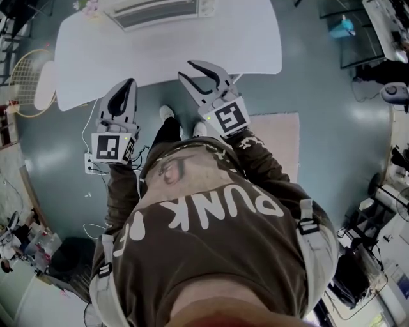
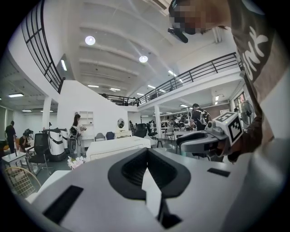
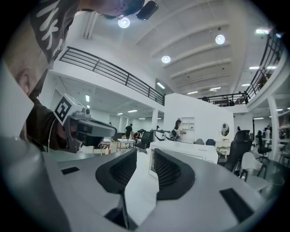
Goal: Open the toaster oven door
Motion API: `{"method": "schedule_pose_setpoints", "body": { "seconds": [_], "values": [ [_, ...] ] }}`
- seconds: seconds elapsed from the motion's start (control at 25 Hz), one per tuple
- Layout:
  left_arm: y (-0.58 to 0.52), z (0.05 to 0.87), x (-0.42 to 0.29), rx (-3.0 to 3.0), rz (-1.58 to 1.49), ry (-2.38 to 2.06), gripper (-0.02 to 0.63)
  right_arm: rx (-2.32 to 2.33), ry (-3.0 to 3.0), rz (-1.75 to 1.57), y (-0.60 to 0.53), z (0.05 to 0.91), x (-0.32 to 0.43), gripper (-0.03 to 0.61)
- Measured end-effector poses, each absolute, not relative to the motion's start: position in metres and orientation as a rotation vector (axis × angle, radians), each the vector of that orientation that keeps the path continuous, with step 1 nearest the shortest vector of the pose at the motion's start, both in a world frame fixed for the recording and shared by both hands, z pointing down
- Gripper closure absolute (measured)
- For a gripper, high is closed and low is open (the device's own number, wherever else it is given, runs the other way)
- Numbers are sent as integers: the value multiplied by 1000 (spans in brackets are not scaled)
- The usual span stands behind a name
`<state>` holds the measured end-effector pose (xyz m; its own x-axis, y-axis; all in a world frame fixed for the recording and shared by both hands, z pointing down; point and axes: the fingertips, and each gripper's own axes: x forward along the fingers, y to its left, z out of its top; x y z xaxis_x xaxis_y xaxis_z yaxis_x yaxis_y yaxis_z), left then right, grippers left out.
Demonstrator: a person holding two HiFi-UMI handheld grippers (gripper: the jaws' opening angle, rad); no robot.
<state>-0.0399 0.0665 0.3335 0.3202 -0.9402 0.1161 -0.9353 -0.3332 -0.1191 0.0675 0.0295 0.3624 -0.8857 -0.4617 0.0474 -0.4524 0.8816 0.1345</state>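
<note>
Right hand-held gripper hovering spread, empty | left hand-held gripper hanging pressed together | white boxy toaster oven sitting untouched, seemingly shut, on white counter | opening not started

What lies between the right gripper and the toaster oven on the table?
Nothing but bare white table lies between the right gripper and the toaster oven; the head view shows this.
</note>
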Motion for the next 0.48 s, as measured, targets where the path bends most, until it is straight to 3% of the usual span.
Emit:
{"method": "schedule_pose_setpoints", "body": {
  "seconds": [0.48],
  "values": [
    [-38,358,-119,-2617,-217,1666,611,1045,-2724,-106,-103,389,19,437]
  ]
}}
